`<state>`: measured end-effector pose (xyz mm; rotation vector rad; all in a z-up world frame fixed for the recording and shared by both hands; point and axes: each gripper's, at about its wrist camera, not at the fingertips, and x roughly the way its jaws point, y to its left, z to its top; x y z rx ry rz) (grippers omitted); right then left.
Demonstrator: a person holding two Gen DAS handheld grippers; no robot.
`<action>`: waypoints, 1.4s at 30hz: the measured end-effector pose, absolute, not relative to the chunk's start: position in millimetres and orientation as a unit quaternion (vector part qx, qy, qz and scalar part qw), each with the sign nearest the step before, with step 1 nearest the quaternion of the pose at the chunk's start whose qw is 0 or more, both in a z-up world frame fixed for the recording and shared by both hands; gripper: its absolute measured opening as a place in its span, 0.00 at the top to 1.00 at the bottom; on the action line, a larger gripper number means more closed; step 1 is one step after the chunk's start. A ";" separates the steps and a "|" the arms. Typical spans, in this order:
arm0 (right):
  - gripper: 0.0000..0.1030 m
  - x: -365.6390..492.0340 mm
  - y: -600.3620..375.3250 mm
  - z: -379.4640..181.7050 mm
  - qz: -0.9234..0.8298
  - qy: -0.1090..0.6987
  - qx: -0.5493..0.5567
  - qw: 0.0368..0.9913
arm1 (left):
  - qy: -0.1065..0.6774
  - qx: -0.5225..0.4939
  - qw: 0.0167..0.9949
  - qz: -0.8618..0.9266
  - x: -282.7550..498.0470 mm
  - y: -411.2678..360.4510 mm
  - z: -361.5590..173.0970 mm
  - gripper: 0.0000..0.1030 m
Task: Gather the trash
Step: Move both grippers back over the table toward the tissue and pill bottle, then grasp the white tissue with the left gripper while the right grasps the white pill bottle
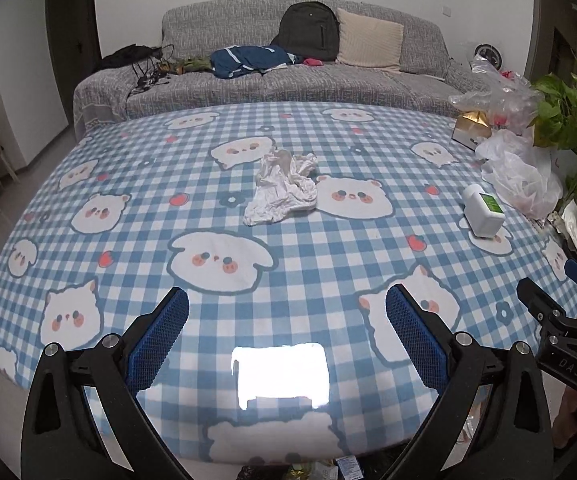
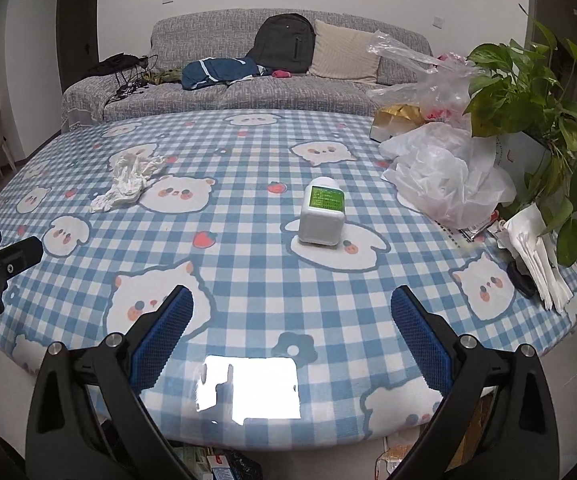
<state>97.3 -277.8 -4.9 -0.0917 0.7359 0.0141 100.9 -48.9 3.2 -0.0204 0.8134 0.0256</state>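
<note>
Tissue (image 1: pixel 282 188) sits crumpled mid-desk (image 1: pixel 328 264), a bit left of center and far from both grippers, so nothing's been grabbed yet. Left gripper (image 1: pixel 287 312) hangs over the near edge, jaws wide open and empty, lined up pretty much straight at the wad, looks like that's the first pick. Right gripper (image 2: pixel 292 312) is also spread open, facing the white bottle (image 2: pixel 322 216), which lies further right. Plastic bags (image 2: pixel 444 184) are piled at the far right by the plant (image 2: pixel 528 92), maybe where the trash goes.
</note>
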 end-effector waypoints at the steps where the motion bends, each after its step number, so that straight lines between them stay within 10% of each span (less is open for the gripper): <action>1: 0.07 102.3 -279.8 -5.5 0.005 0.361 -0.042 0.932 | 0.396 -0.009 0.918 0.013 106.5 -48.9 2.8 0.06; 26: 0.08 225.1 -308.6 -25.7 -0.033 0.394 -0.020 0.918 | 0.418 -0.005 0.908 0.031 255.4 -40.0 -28.7 0.07; 33: 0.26 241.6 -307.3 -44.2 -0.029 0.427 -0.008 0.904 | 0.434 -0.010 0.900 0.033 278.5 -36.2 -46.8 0.14; 42: 0.60 250.2 -302.3 -55.8 -0.015 0.448 -0.003 0.894 | 0.450 -0.020 0.892 0.034 285.2 -35.8 -59.2 0.50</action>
